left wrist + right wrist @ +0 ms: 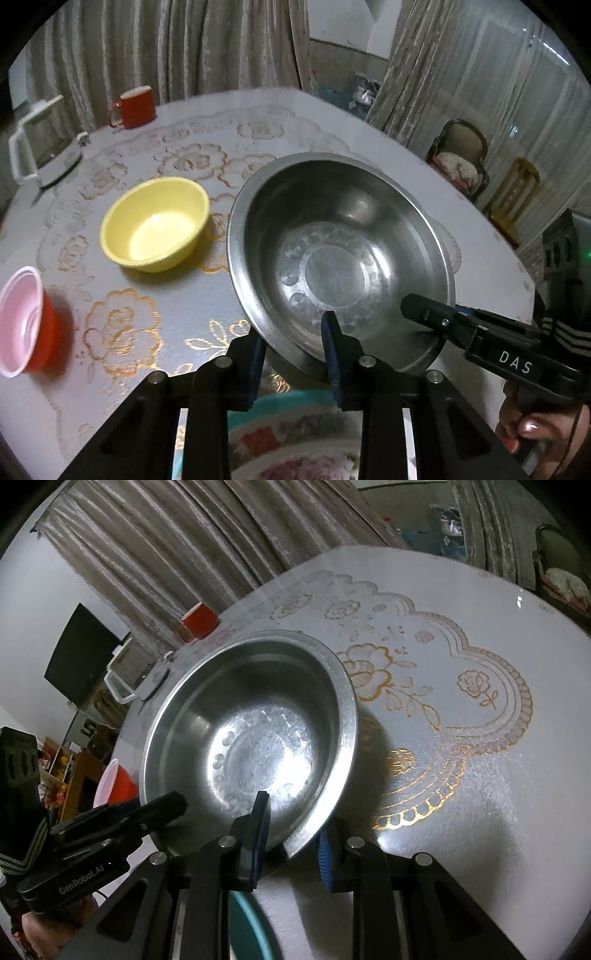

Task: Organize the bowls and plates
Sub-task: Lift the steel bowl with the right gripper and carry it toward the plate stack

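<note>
Both grippers are holding the steel bowl (340,258) by its near rim.

The left gripper (295,347) and the right gripper (291,830) are each pinching the rim, one pad inside and one outside. The bowl is tilting above the lace tablecloth (177,147), beside a yellow bowl (155,225) and a red cup (26,321).
</note>
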`<control>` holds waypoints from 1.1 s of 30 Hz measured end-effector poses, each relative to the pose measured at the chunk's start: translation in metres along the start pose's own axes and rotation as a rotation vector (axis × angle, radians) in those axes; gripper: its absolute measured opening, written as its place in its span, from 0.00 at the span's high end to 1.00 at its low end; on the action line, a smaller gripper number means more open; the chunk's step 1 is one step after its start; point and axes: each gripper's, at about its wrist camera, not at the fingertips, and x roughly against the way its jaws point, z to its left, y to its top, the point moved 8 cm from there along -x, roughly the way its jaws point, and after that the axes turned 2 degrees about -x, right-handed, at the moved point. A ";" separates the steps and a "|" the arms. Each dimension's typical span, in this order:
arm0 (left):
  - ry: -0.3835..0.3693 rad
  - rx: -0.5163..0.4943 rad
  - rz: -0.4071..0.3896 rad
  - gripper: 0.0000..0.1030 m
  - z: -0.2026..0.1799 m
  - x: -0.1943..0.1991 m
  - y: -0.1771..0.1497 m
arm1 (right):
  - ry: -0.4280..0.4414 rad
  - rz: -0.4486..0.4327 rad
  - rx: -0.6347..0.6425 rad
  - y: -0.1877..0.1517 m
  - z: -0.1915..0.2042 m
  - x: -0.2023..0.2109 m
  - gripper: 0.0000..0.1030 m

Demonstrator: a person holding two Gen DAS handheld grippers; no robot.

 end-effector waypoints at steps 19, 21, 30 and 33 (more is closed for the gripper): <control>0.102 0.112 -0.137 0.68 0.066 0.108 -0.058 | 0.115 0.016 0.164 -0.036 0.108 0.016 0.78; 0.109 0.122 -0.144 0.68 0.071 0.116 -0.065 | 0.126 0.023 0.179 -0.044 0.119 0.018 0.78; 0.140 0.179 -0.169 0.67 0.094 0.156 -0.111 | 0.160 0.059 0.254 -0.080 0.162 0.020 0.78; 0.156 0.201 -0.171 0.66 0.104 0.166 -0.127 | 0.172 0.079 0.284 -0.094 0.177 0.020 0.78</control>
